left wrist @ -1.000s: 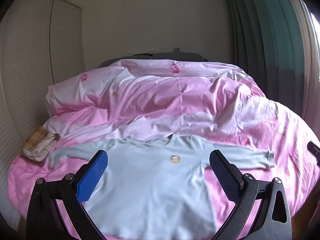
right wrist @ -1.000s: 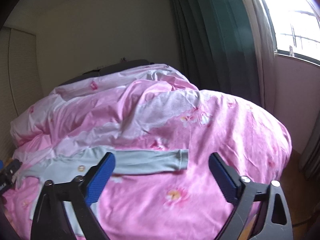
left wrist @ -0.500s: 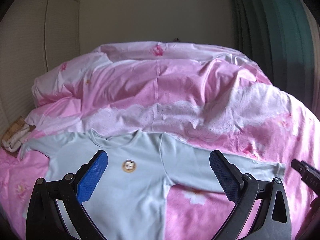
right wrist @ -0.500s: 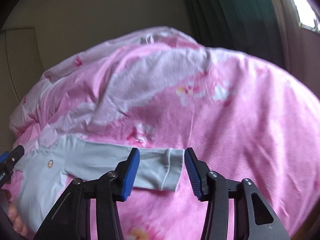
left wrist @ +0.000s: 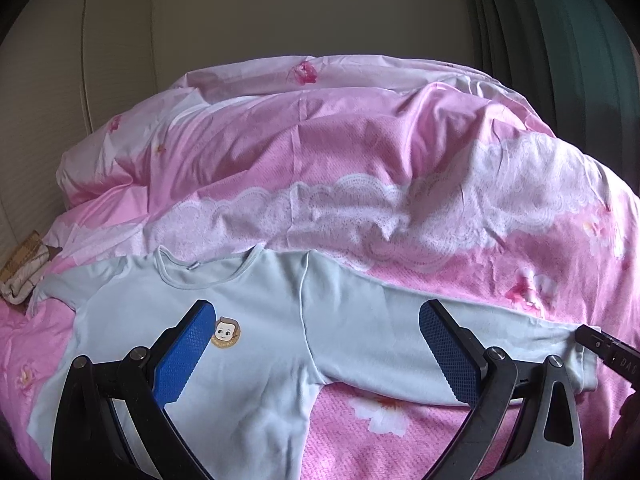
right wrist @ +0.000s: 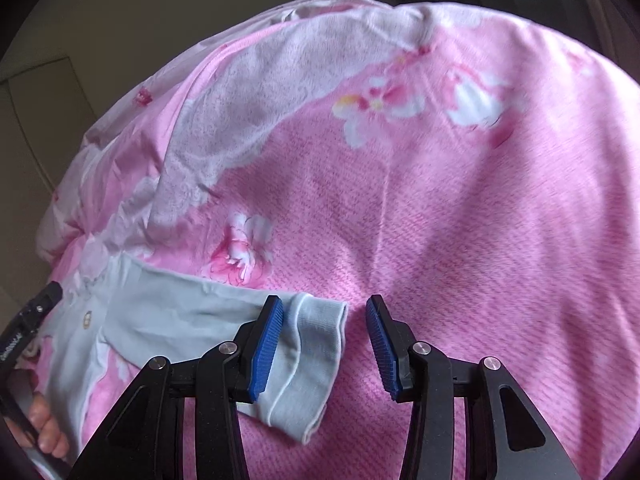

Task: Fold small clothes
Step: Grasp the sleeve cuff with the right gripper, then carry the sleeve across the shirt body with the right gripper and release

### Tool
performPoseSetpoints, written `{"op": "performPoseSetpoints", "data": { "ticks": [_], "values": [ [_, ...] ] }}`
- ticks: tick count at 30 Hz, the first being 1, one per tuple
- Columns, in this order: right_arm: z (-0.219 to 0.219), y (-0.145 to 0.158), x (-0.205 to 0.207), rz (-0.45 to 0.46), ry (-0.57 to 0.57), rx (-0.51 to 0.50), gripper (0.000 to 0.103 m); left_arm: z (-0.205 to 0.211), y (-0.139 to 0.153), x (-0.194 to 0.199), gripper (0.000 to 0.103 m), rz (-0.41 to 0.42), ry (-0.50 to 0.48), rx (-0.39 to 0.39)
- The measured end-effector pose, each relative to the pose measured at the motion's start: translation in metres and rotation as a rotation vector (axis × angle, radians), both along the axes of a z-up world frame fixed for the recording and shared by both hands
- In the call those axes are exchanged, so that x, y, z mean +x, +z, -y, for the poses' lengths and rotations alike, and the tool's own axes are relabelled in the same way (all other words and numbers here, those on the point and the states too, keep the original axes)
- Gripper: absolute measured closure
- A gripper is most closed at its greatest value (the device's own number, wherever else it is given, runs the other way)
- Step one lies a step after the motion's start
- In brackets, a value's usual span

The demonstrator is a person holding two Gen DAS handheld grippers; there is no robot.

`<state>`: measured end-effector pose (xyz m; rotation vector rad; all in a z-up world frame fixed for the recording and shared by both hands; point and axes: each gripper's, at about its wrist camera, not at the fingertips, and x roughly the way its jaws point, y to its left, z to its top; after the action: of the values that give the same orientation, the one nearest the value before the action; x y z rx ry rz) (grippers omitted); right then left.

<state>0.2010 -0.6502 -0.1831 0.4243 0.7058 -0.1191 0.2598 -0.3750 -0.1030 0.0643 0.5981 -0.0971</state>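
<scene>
tongs close in on a sleeve cuff

a pale blue long-sleeved child's top (left wrist: pixel 256 344) lies spread flat, front side up, on a rumpled pink floral duvet (left wrist: pixel 360 152), its round neckline toward the far side and a small cartoon-face badge (left wrist: pixel 226 333) on the chest. the left gripper (left wrist: pixel 316 356), with blue ribbed pads on black arms, hangs over the body of the top with its jaws spread wide; the badge sits just beside its left pad, and the seam where sleeve meets body runs between the two pads, touched by neither. off to its right, the sleeve stretches out to the right gripper (right wrist: pixel 326 350), whose jaws are closing around the ribbed cuff (right wrist: pixel 316 356). the left pad already rests against the sleeve fabric, while the right pad stands clear of the cuff's edge with bare pink duvet under it, so the cuff is between the jaws but not yet pinched. far left of the left gripper, a folded beige-and-cream cloth (left wrist: pixel 22 268) lies at the bed's edge. fingers (right wrist: pixel 48 436) of the person's hand show at the lower left of the right wrist view.
</scene>
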Motion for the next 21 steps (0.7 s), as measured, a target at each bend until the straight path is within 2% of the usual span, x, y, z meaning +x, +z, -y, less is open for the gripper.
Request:
{"op": "performPoseSetpoints", "data": {
  "ticks": [5,9,14,21],
  "values": [
    [0.005,-0.004,-0.003,0.011,0.033,0.074,0.088,-0.001,0.002,-0.001,0.000,-0.001,0.002,-0.005],
    [-0.003,0.012,-0.013,0.041,0.033,0.053,0.091,-0.015,0.011,-0.005,0.000,0.020,0.000,0.003],
    [-0.023,0.052,-0.020,0.073,0.024,0.004,0.091,-0.043,0.027,-0.009,0.000,0.044,0.016,-0.001],
    [-0.076,0.113,-0.016,0.116,0.072,-0.020,0.092,-0.109,0.056,-0.012,0.000,0.064,0.071,-0.028]
  ]
}}
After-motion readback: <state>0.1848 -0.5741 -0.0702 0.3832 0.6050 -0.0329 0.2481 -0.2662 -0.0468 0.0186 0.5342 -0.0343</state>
